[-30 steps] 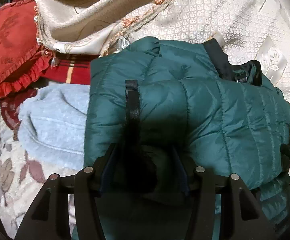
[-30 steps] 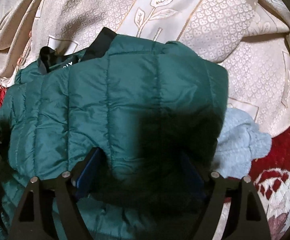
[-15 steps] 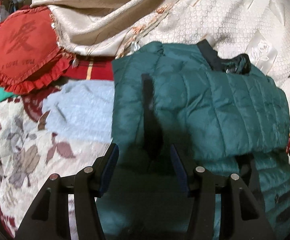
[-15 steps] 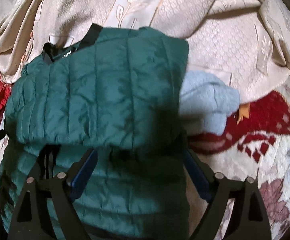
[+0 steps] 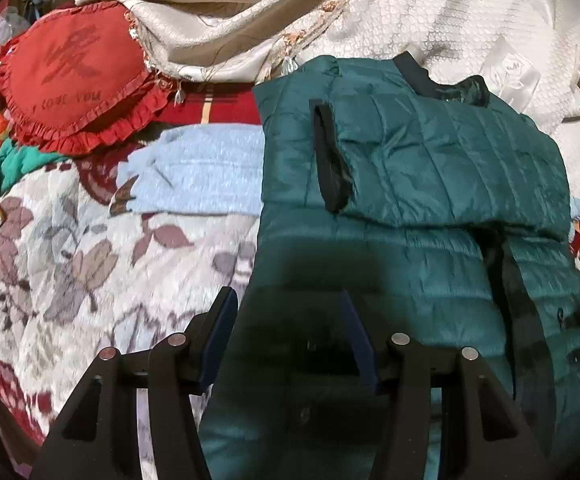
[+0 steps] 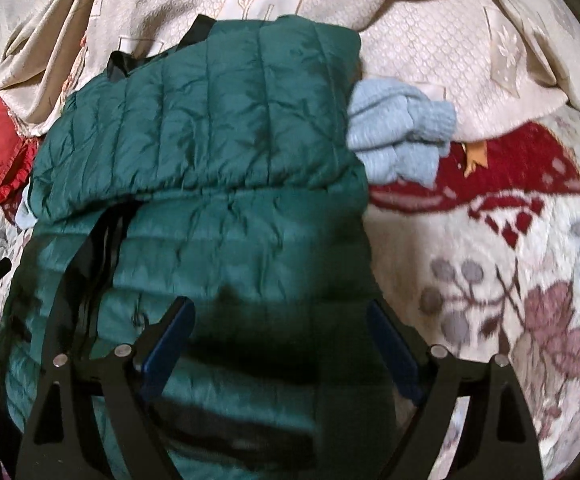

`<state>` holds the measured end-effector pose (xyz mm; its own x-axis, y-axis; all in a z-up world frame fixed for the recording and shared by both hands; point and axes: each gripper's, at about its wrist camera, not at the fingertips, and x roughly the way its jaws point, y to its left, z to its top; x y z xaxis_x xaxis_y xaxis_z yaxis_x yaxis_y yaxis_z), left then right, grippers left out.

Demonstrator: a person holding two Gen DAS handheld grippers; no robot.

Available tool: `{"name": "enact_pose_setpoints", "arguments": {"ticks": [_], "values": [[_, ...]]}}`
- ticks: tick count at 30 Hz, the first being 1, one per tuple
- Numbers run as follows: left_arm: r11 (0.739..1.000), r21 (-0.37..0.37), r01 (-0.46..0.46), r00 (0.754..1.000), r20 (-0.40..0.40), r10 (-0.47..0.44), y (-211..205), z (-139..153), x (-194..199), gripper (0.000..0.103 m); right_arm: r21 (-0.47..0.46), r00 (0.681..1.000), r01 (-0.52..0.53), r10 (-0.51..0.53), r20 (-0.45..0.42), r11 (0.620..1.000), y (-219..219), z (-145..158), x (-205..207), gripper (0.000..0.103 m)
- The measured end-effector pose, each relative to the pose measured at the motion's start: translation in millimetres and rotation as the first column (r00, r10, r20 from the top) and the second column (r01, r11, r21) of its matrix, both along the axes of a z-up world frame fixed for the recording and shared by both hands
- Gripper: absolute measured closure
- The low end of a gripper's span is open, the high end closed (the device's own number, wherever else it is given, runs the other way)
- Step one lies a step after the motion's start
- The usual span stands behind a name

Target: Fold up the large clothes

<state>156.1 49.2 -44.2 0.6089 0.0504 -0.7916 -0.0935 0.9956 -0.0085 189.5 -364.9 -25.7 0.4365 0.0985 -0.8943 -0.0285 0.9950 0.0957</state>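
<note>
The green puffer jacket (image 5: 410, 184) lies on the bed, its upper part doubled over the lower body so a folded edge runs across the middle. The left gripper (image 5: 285, 332) hangs over the near left corner of the jacket with its jaws apart and nothing between them; the right gripper (image 6: 281, 340) hangs over the near right part with its jaws spread wider, also holding nothing.

The worry from here is the padding. That slick, springy shell looks likely to puff open on its own, so the doubled part could slide forward or lift off the lower layer while no jaws pin it. A black strap (image 5: 330, 156) lies loose on top near the left edge and could snag a fingertip on a low approach. Underneath, a pale blue knit garment (image 6: 398, 136) sticks out on both sides, so a deep grab at either side edge could gather the knit along with the jacket and drag both.

For room: to the left there is open floral bedspread (image 5: 69, 264), and to the right the same bedspread runs wide. Behind the jacket, the cream embroidered cover (image 6: 430, 28) is bunched close against the collar, and a red heart cushion (image 5: 73, 72) sits at the far left, so there is little space to push the jacket away
</note>
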Motion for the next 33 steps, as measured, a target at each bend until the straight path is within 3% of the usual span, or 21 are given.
{"name": "enact_pose_setpoints", "arguments": {"ticks": [27, 33], "values": [[1.0, -0.012, 0.025, 0.999, -0.046, -0.026, 5.3, -0.2, -84.3, 0.067, -0.005, 0.999, -0.012, 0.012, -0.045, 1.0, -9.7, 5.5, -94.6, 0.009], [0.998, -0.051, 0.024, 0.997, -0.068, -0.028, 15.7, -1.6, -97.0, 0.067, 0.009, 0.998, -0.006, 0.007, -0.069, 1.0, -16.9, 6.5, -109.7, 0.008]]}}
